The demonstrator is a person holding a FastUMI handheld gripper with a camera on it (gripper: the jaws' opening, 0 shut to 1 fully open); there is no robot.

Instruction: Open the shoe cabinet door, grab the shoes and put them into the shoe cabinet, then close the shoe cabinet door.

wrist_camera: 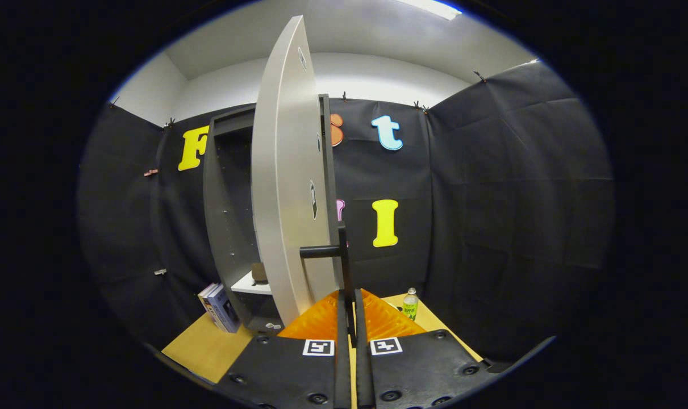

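Grey tall shoe cabinet (pixel 225 216) standing on tan wooden tabletop (pixel 204 346), interior exposed. Pale flat cabinet door (pixel 284 187) swung wide, edge-on toward camera, likely mid-swing by dark T-shaped bar handle (pixel 326 251). Gripper (pixel 349 318) closed, fingers pressed together around handle's vertical stem, presumably to pull or push door. Brown shoe (pixel 259 273) already resting on white inner shelf (pixel 250 286), so closing step judged next. Stacked books (pixel 219 307) leaning beside cabinet base. Small bottle with green label (pixel 410 304) beyond fingers; label writing too small to read.
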